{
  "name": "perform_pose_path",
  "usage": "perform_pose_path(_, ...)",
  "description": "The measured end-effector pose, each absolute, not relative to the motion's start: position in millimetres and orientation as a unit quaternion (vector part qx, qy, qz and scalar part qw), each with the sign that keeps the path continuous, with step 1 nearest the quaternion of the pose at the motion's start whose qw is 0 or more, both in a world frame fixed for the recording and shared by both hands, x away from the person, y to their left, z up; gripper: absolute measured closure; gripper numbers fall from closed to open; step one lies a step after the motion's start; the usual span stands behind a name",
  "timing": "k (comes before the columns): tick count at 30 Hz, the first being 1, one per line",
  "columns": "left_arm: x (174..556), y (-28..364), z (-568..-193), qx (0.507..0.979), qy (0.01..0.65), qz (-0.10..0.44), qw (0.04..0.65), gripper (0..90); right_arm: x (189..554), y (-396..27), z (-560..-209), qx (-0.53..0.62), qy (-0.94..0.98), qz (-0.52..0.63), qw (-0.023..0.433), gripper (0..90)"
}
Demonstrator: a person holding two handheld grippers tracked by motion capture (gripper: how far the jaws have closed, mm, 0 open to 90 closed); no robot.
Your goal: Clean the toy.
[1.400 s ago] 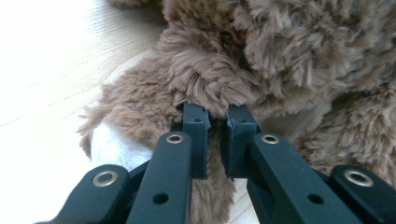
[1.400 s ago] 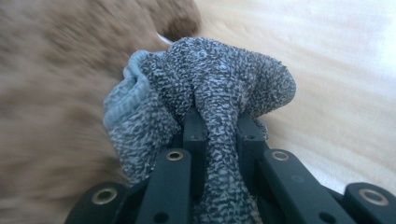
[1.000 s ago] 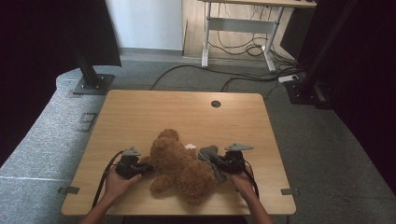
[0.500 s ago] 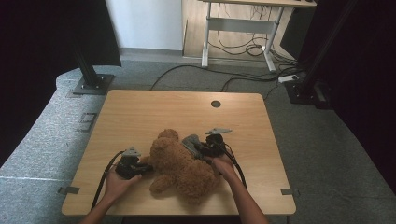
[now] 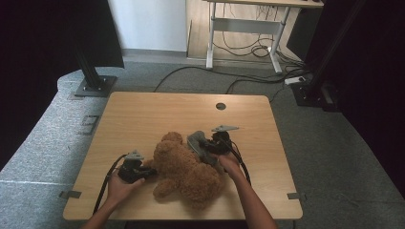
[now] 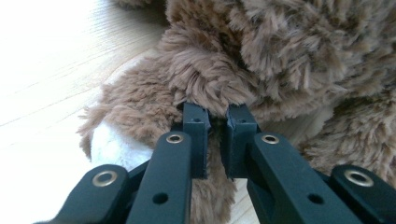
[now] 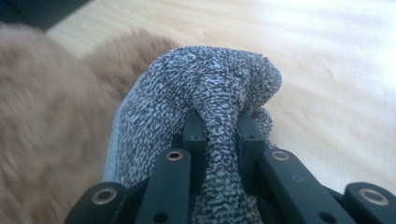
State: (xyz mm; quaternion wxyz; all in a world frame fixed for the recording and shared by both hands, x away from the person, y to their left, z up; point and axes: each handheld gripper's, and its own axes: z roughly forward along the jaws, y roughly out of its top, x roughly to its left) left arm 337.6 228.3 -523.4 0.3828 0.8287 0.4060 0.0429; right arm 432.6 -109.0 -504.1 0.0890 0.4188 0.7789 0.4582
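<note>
Dressing appears to be the step in hand: the left gripper (image 5: 143, 172) pinches the teddy bear (image 5: 184, 167) lying at the table's (image 5: 143, 114) near edge, while the right gripper (image 7: 217, 123) clamps a grey knitted garment (image 7: 210, 88). Next, draw it over the bear.

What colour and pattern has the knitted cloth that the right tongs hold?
Speckled grey and white knitted cloth, shown best in the right gripper view.

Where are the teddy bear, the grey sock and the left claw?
teddy bear (image 5: 184, 167), high view, belly fur
grey sock (image 7: 205, 93), right gripper view, bunched knit above the jaws
left claw (image 6: 217, 123), left gripper view, between the tips pinching fur
</note>
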Motion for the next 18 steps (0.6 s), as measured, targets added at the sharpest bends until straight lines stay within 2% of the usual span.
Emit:
perform_pose_path(8, 337, 228, -524, 0.828, 0.406, 0.044, 0.384, 81.1, 448, -78, -493, 0.397, 0.771, 0.494, 0.070, 78.2)
perform_pose_path(14, 337, 228, -524, 0.829, 0.405, 0.045, 0.383, 81.1, 455, -50, -508, 0.377, 0.804, 0.455, 0.063, 78.0)
perform_pose_path(18, 337, 228, -524, 0.829, 0.404, 0.046, 0.383, 81.0, 458, -53, -512, 0.393, 0.805, 0.439, 0.061, 78.0)
